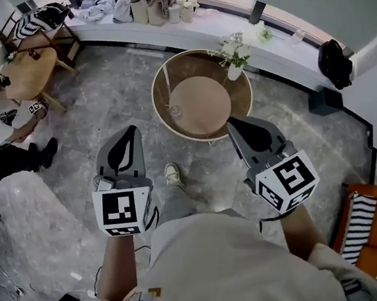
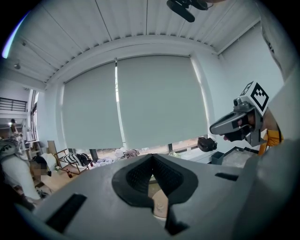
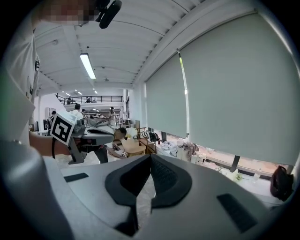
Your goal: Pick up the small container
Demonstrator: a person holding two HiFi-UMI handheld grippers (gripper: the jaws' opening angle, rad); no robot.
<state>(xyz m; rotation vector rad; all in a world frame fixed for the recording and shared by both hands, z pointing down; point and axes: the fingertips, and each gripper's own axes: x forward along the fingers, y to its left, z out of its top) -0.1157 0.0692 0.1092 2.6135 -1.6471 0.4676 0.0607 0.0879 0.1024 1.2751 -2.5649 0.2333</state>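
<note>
Wood-rimmed and round, the tabletop is our landmark. The small container stands on its left part, and a white vase of flowers sits at its far right edge. We hold both grippers on its near side, above the grey stone floor: the left gripper off its near left, the right gripper by its near right rim. Both pairs of jaws are closed, with nothing between them.
</note>
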